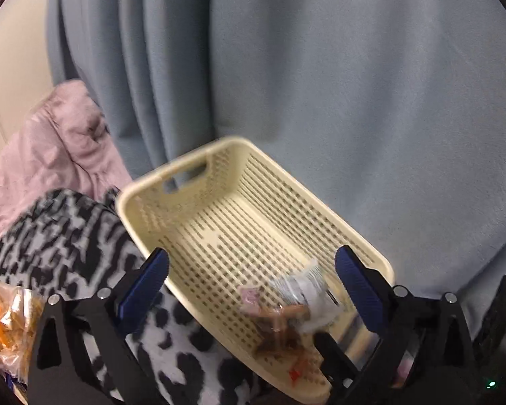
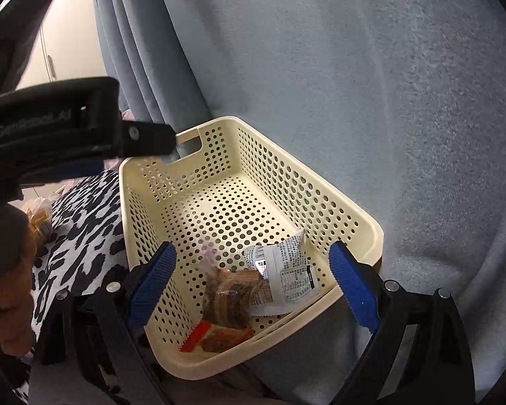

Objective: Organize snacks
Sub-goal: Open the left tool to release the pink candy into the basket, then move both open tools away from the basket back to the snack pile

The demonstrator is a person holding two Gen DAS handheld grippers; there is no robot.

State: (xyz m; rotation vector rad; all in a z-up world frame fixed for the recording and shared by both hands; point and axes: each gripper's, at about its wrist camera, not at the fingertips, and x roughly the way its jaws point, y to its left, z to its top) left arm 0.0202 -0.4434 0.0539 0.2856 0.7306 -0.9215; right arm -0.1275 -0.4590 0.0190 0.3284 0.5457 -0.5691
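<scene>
Nearest to the lens, the left gripper [image 1: 251,285] stood with its blue pads spread wide and nothing between them, hanging over the near end of the cream basket [image 1: 172,175]. The right gripper [image 2: 253,278] was likewise released, its jaws apart and empty, poised above the same end of the basket [image 2: 367,236].

Just beyond the fingertips lay the snacks already gathered. A white packet [image 2: 283,273] with printed text leaned against the near right wall, a clear bag of brown biscuits [image 2: 229,298] rested beside it and partly under it, and a red-edged packet [image 2: 219,335] sat at the very front corner. In the left view these were blurred, and only the white packet [image 1: 303,287] could be made out with any confidence.

Further off, the rest of the basket floor was bare. To its left spread a black-and-white patterned cloth [image 2: 81,209], and on it, well apart from the basket, sat an orange snack bag [image 1: 6,317]. Behind everything hung a pale blue curtain [image 2: 354,84], with a pink garment [image 1: 57,141] heaped at the far left.

By my judgement a drop into the basket had just finished, and collecting was the step in hand. The next move would call for the left gripper to swing across to the orange bag, close on its crinkly top gently, and carry it into the empty far half.
</scene>
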